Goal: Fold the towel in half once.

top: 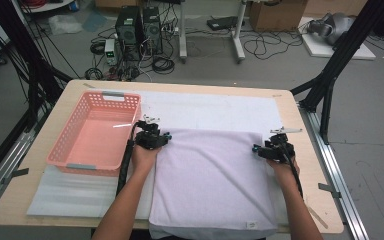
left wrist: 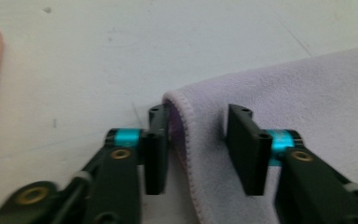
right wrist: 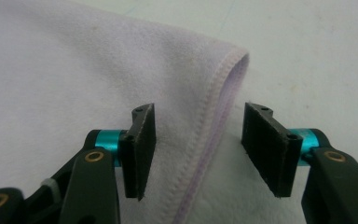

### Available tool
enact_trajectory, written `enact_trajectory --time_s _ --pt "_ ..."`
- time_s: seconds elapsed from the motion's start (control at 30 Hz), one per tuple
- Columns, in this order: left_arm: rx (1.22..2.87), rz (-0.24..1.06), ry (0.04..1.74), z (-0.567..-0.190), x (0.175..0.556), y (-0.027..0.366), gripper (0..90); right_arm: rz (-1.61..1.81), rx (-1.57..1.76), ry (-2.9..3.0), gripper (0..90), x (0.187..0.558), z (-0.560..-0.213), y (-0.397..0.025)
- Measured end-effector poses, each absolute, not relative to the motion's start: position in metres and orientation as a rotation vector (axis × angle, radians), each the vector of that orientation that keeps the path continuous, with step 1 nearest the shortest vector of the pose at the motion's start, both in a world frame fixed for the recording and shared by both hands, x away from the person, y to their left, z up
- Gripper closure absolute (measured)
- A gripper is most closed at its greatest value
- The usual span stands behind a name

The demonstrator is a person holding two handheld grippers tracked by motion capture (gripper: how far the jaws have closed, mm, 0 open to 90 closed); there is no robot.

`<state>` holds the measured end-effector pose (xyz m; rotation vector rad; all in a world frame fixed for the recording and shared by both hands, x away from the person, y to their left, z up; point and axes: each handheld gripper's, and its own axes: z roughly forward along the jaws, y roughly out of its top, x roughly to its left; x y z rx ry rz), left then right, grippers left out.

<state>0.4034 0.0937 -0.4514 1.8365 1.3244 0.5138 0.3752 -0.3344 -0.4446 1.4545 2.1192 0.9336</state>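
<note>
jaws of both grippers were open, straddling far corners of lilac towel (top: 212,175); nothing gripped, fold not yet begun, basket (top: 96,132) empty.

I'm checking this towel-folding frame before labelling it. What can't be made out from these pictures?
- Towel, high view: its near edge runs off the bottom of the picture; the small label there is too small to read.
- Left claw, high view: hand and gripper body cover its jaws; the left gripper view shows them open astride the towel's hem.
- Right claw, high view: too small to judge.
- Pink basket, left gripper view: cut off by the left edge, blurred.
</note>
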Motion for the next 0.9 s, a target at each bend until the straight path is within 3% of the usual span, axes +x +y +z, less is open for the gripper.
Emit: enact_trajectory --time_s 0.03,0.07,0.13,0.27,0.43,0.9 --pt "1.842 0.493 1.308 -0.452 0.403 0.094 67.6 0.945 1.44 2.133 58.8 0.375 -0.444 -0.334" --pt "1.827 0.442 1.301 -0.452 0.402 0.092 79.3 0.955 1.44 2.144 66.2 0.375 -0.444 -0.333" --pt "1.839 0.474 1.303 -0.451 0.401 0.088 84.6 1.007 1.435 2.179 83.4 0.374 -0.444 -0.331" --pt "1.788 0.415 1.34 -0.45 0.402 0.092 85.9 1.017 1.443 2.179 86.2 0.374 -0.444 -0.331" --pt "1.686 0.488 1.311 -0.439 0.406 0.092 86.1 1.072 1.354 2.1 86.5 0.375 -0.434 -0.335" --pt "1.634 0.544 1.26 -0.401 0.462 0.086 85.9 1.111 1.381 1.917 86.3 0.421 -0.419 -0.339"
